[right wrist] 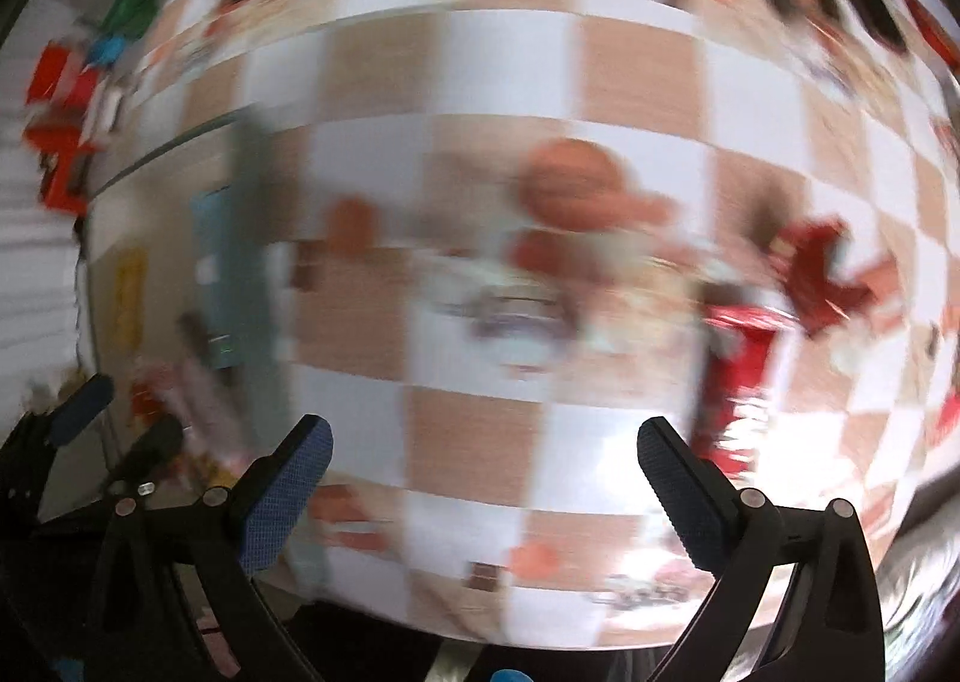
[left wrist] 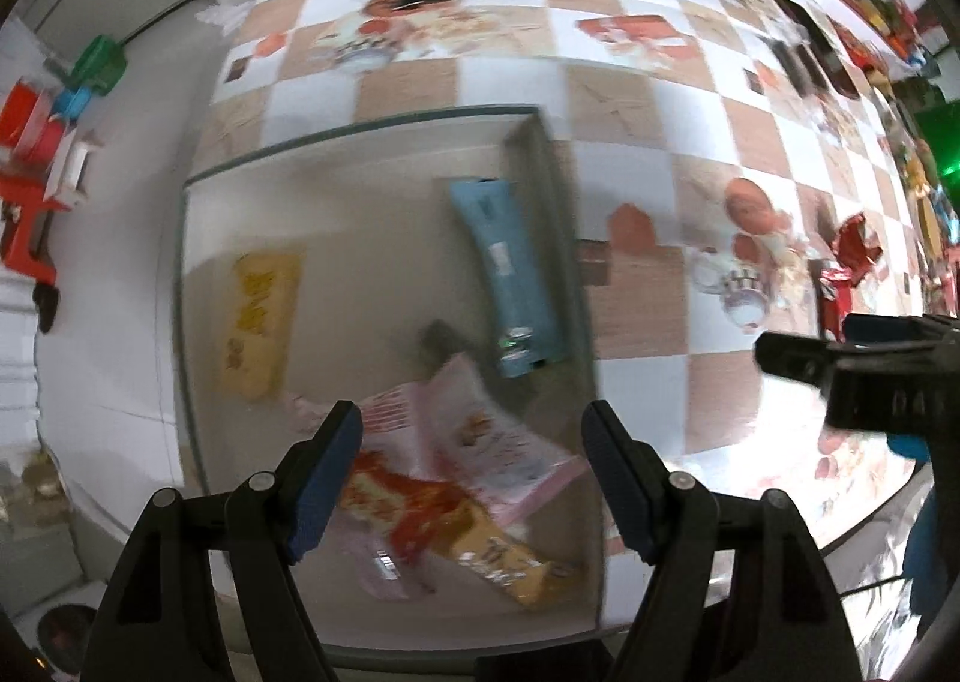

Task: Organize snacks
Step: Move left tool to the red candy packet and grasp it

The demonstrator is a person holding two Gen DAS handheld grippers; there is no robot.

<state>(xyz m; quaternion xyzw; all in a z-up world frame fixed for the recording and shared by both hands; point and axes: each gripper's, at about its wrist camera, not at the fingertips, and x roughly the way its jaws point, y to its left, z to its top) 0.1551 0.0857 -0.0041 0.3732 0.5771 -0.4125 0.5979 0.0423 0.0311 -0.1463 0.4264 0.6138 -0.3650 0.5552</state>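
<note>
Pale, shallow tray (left wrist: 198,274) was seen on the checked tablecloth (left wrist: 648,100), holding four snack packs. A light-blue wrapped bar (left wrist: 510,274) lay along the tray's right wall; a yellow packet (left wrist: 261,316) lay near the left side, well apart from it. A pink-and-white sachet (left wrist: 474,430) overlapped a red-and-yellow wafer pack (left wrist: 456,526) at the near end.

Left gripper (left wrist: 474,478) was recorded above the near end of the tray, jaws spread wide, nothing held; the pink sachet and wafer pack showed between its fingers (left wrist: 327,478). Whether contact was made could not be told.

Right gripper (right wrist: 486,502) was recorded over bare tablecloth, jaws wide apart and empty. A red snack packet (right wrist: 744,370) lay just beyond its right finger, with a crumpled red wrapper (right wrist: 822,268) farther off. The right view was heavily blurred.
</note>
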